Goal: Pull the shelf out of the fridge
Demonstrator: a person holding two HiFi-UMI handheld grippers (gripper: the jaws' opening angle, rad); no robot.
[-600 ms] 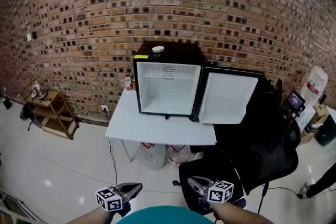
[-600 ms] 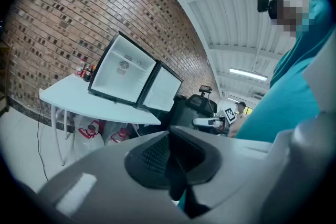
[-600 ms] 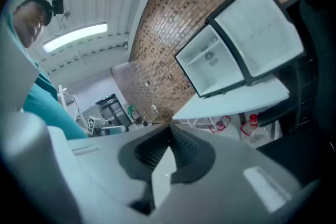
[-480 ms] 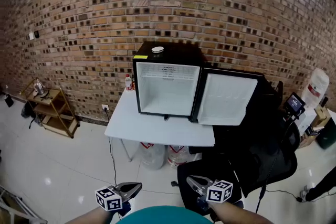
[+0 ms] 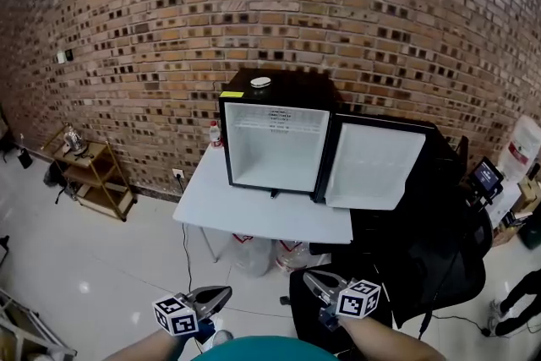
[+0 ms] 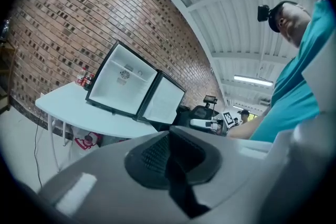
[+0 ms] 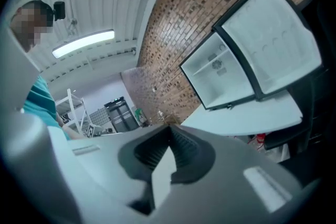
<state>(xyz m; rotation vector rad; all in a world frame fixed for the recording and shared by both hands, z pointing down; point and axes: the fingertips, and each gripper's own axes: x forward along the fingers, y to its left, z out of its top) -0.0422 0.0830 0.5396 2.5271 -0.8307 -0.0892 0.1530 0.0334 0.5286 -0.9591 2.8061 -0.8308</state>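
Observation:
A small black fridge (image 5: pixel 275 131) stands on a white table (image 5: pixel 254 211) against the brick wall, its door (image 5: pixel 376 165) swung open to the right. Its white inside shows a thin shelf (image 5: pixel 277 123) near the top. The fridge also appears in the left gripper view (image 6: pixel 122 81) and the right gripper view (image 7: pixel 223 73). My left gripper (image 5: pixel 221 293) and right gripper (image 5: pixel 311 278) hang low near my body, far from the fridge, both shut with nothing in them. Each gripper view shows the dark pads (image 6: pixel 168 157) (image 7: pixel 168 152) pressed together.
A black office chair (image 5: pixel 406 266) stands right of the table. Water bottles (image 5: pixel 254 254) sit under the table. A wooden side shelf (image 5: pixel 89 173) is at the left by the wall. A small bottle (image 5: pixel 215 134) stands left of the fridge. Shiny white floor lies between me and the table.
The head view has shifted slightly, so the fridge and table sit a little lower and to the right in the picture. Both grippers stay shut in the same low place.

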